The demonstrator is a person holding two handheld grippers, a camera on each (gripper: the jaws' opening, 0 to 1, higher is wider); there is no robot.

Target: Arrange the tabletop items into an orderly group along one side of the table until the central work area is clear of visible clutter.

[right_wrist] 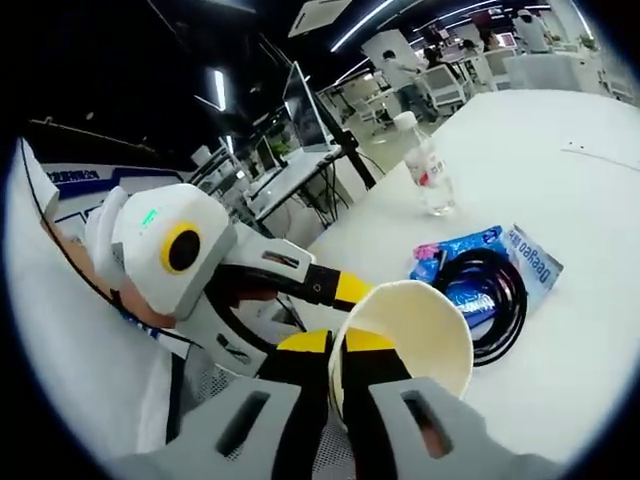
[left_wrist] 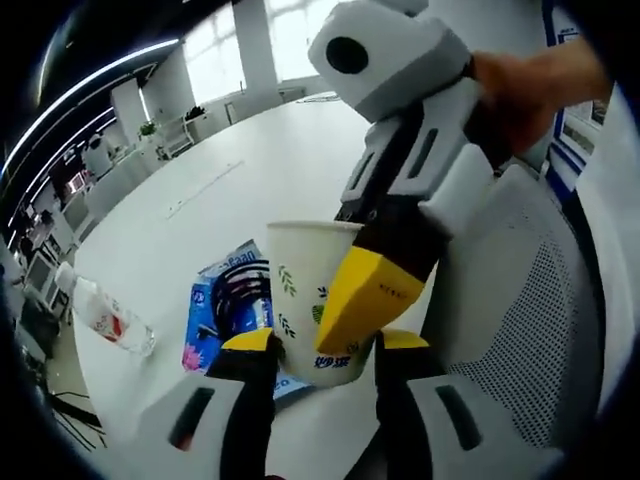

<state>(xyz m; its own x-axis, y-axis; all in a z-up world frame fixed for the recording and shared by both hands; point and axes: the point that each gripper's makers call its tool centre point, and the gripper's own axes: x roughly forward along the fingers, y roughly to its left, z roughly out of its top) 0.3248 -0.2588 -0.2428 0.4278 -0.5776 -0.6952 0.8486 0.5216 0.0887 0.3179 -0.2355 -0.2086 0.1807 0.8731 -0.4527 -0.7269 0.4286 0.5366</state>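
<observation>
You hold the paper cup (left_wrist: 312, 300) just above the white table (left_wrist: 240, 190), right gripper (right_wrist: 336, 352) pinching its rim, left gripper (left_wrist: 325, 345) spread around its base, likely steadying a carry clear of blue packet (right_wrist: 520, 262) and cable (right_wrist: 495, 292).

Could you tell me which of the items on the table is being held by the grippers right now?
The paper cup: the right gripper pinches its rim. The water bottle, blue packet and black cable coil lie untouched on the table.
</observation>
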